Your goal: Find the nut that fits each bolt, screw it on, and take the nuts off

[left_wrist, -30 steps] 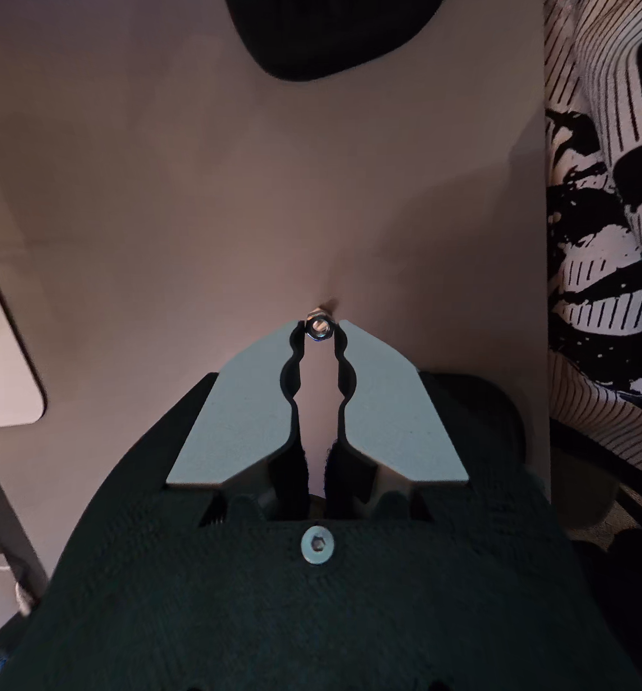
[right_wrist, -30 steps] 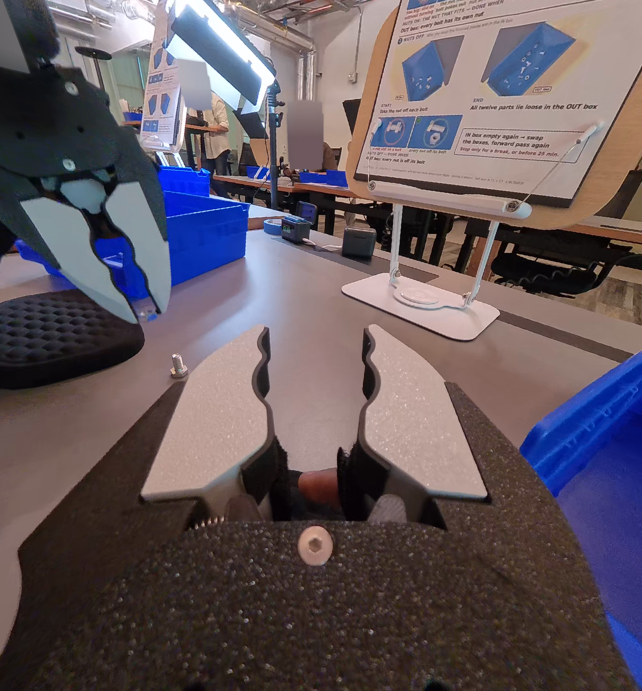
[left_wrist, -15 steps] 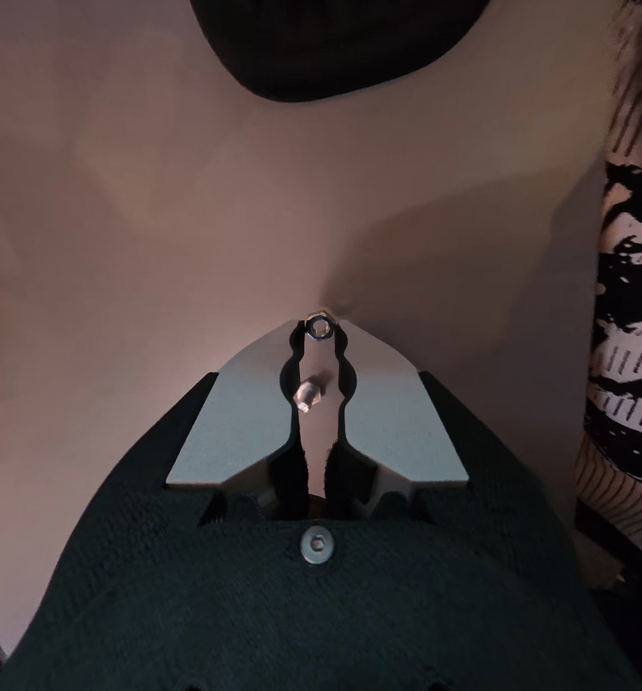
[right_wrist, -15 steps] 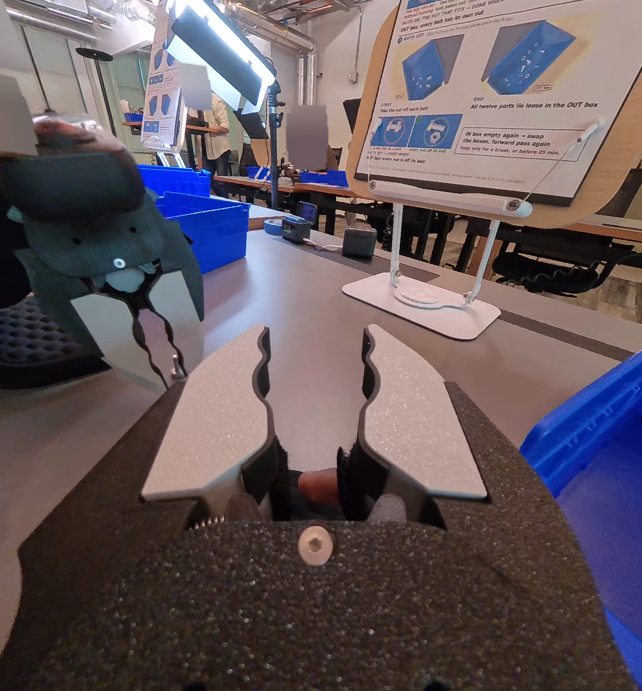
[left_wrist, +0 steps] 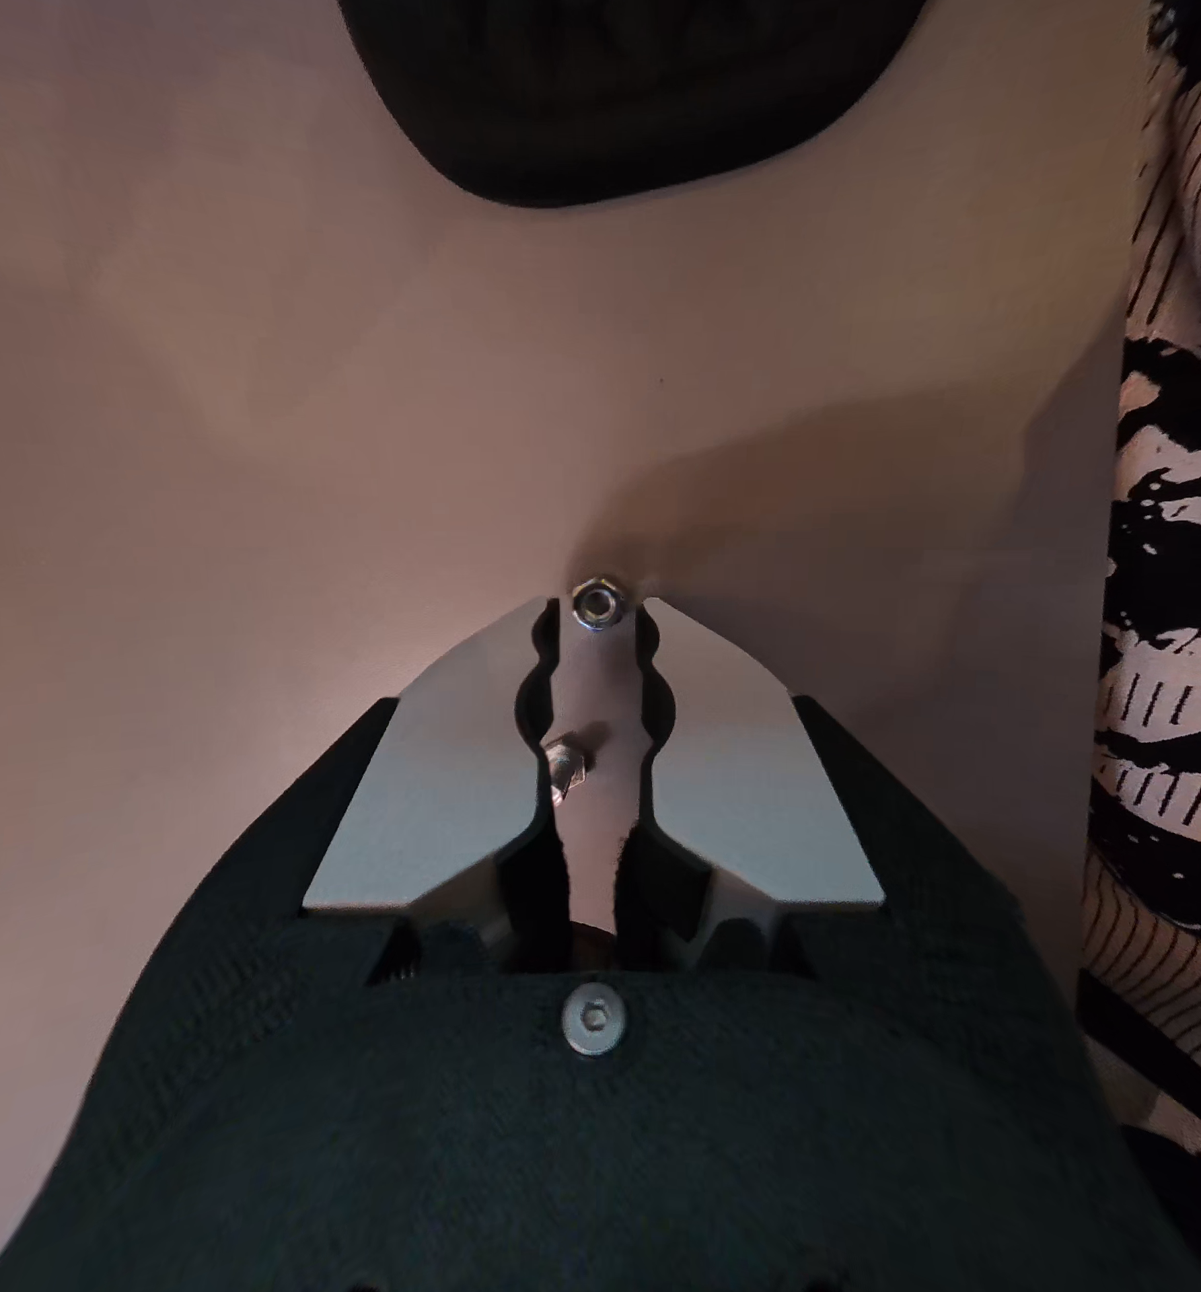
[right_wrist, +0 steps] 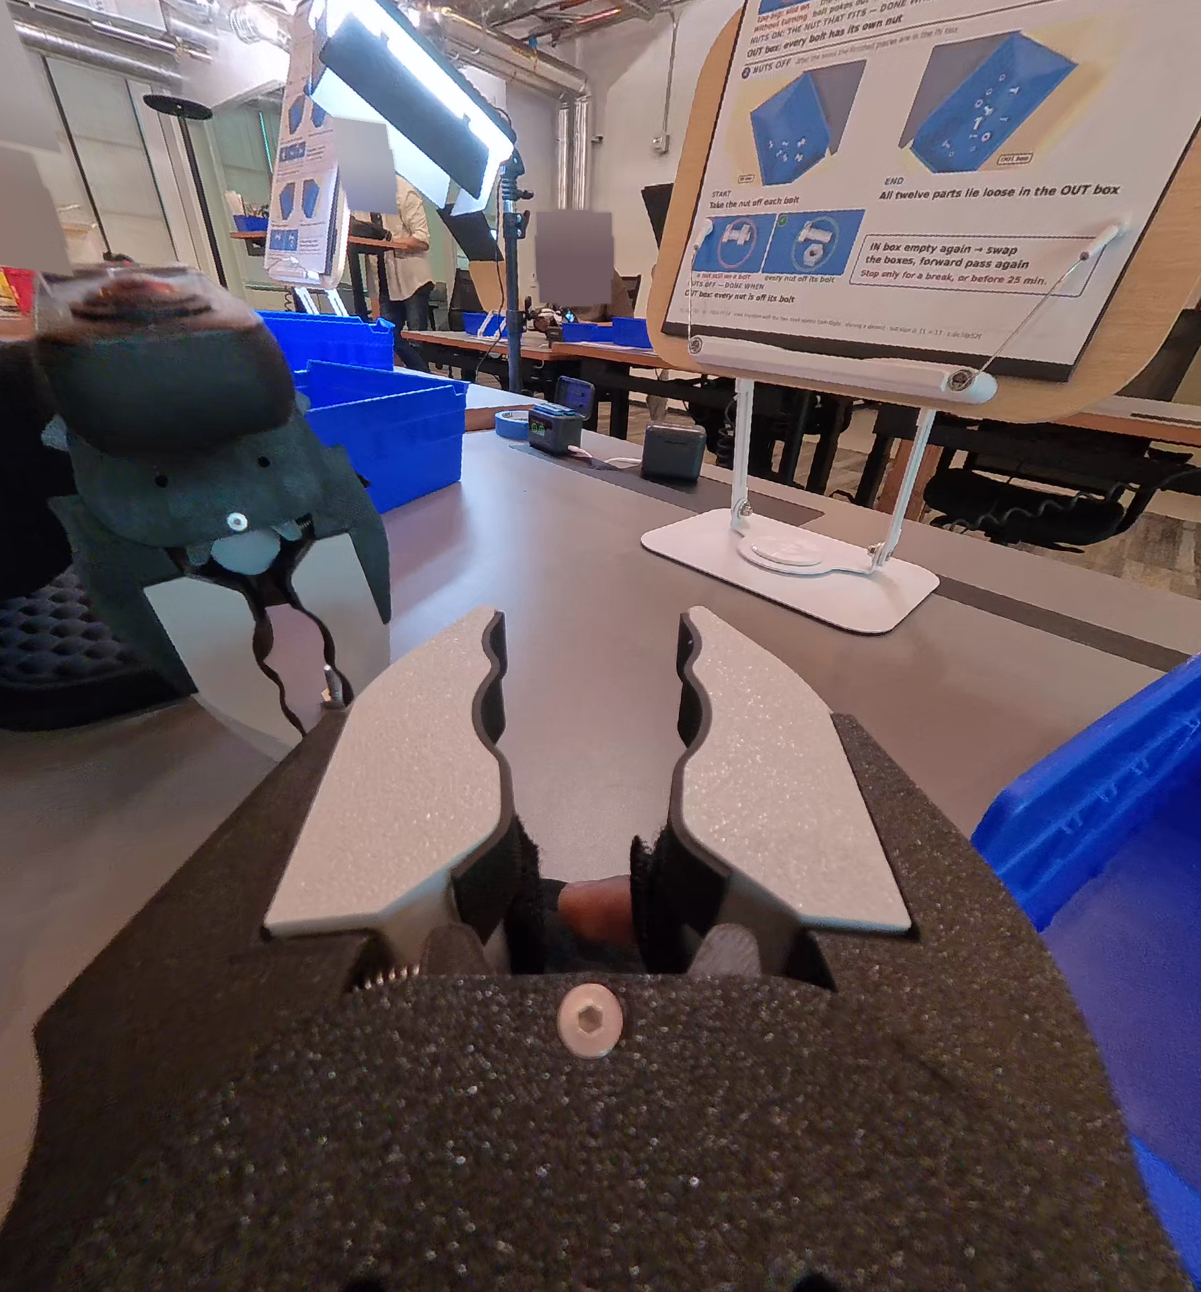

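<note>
My left gripper (left_wrist: 599, 603) points straight down at the table and is shut on a small silver hex nut (left_wrist: 599, 609), pinched at its very tips. A short silver bolt (left_wrist: 568, 763) stands on the table just under it and shows through the gap between the fingers. In the right wrist view the left gripper (right_wrist: 307, 713) hangs low at the left with its tips beside the bolt (right_wrist: 332, 688). My right gripper (right_wrist: 587, 671) is open and empty, low over the grey table (right_wrist: 583, 559).
A black dimpled pad (right_wrist: 45, 664) lies behind the left gripper and also shows in the left wrist view (left_wrist: 618, 91). A blue bin (right_wrist: 1108, 804) is close at the right. More blue bins (right_wrist: 388, 433) and a white document stand (right_wrist: 793, 566) stand farther back. The left gripper's tips are roughly 15 centimeters from the right gripper's.
My left gripper has come down and toward the bolt with the nut in its tips; the bolt now shows between its fingers. The right gripper has not moved.
</note>
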Motion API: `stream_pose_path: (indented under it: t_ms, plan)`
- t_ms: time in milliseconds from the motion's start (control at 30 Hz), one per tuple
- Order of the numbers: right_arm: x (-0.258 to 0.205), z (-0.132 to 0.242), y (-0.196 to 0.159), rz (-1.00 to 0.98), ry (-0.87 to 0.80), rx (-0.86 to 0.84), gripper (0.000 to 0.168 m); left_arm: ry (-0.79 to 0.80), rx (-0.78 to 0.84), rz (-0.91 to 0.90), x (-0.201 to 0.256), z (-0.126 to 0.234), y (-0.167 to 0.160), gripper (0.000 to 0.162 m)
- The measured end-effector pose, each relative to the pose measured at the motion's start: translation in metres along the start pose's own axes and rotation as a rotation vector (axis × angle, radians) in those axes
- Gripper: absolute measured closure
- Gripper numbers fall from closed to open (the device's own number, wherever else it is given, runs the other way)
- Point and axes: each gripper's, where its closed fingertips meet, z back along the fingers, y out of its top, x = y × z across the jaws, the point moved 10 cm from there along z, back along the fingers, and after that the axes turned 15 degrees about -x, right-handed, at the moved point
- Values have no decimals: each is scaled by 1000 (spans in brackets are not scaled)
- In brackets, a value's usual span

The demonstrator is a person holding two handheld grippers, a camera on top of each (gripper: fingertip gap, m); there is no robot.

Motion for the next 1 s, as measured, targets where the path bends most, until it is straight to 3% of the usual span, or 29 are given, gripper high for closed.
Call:
stream_pose_path:
  t_ms: [167,400,500,633,767,833,1000]
  plan:
    - [0,-1,0,1,3,-13,121,38,213,111,-4,19,-17,137]
    - [-2,-5,1,19,8,-51,121,151,1044,346,-1,47,-73,126]
    - [-4,-7,1,38,12,-72,120,130,1289,394,9,47,-95,117]
    - [-5,-11,2,56,20,-114,119,79,1415,441,21,38,-116,99]
    - [-9,-18,6,72,55,-161,114,65,1353,431,26,30,-123,79]
    - [-16,-27,13,59,136,-203,115,55,1337,416,26,28,-121,77]
    - [-50,-69,24,77,407,-426,134,57,1306,402,27,26,-119,76]
